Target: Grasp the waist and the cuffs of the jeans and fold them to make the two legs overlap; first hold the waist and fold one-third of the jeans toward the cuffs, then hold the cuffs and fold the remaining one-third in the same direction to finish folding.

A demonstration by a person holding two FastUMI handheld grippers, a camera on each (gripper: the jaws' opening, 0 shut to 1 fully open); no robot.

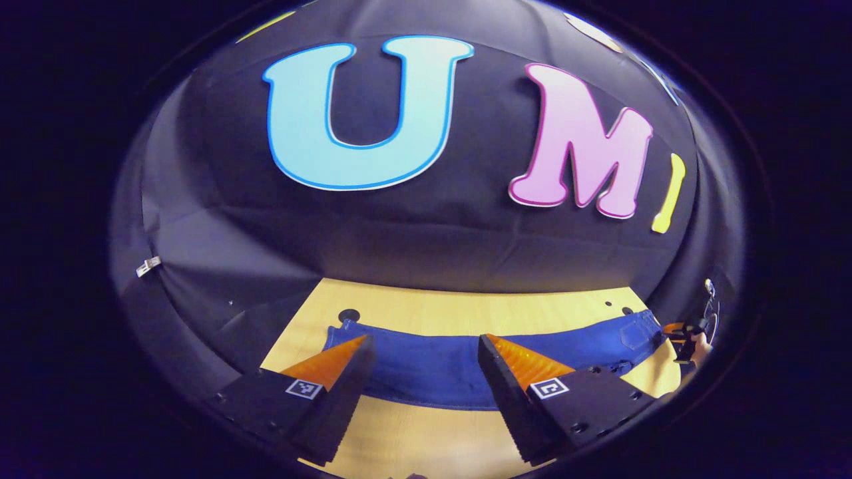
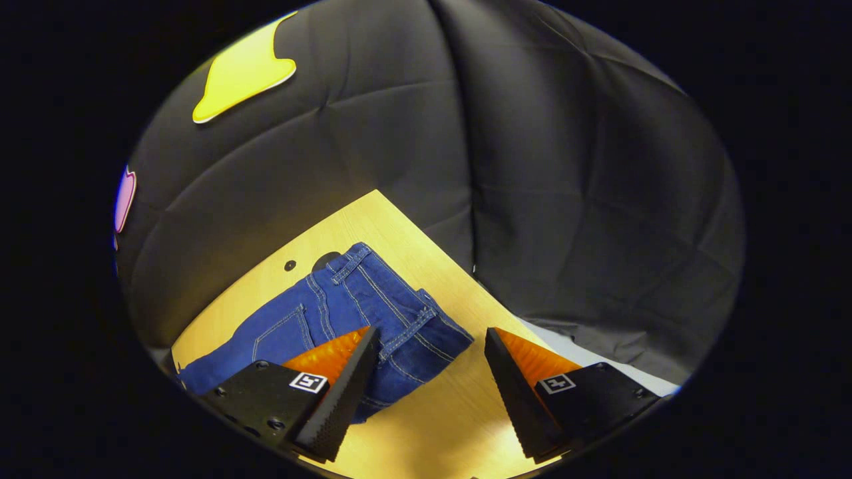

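Lying flat, stitched denim jeans (image 2: 346,313) on smooth wooden table (image 2: 459,406), left hand-held gripper (image 1: 426,359) released, right hand-held gripper (image 2: 432,352) released.

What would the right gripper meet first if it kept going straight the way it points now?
Most likely the waist end of the jeans, lying on the wooden table just ahead of the open right gripper. Depth is unclear, so it might touch bare table first.

Dark blue denim jeans (image 2: 346,313) (pale contrast stitching along seams and pocket) on a light yellow wood-grain tabletop (image 2: 459,412).
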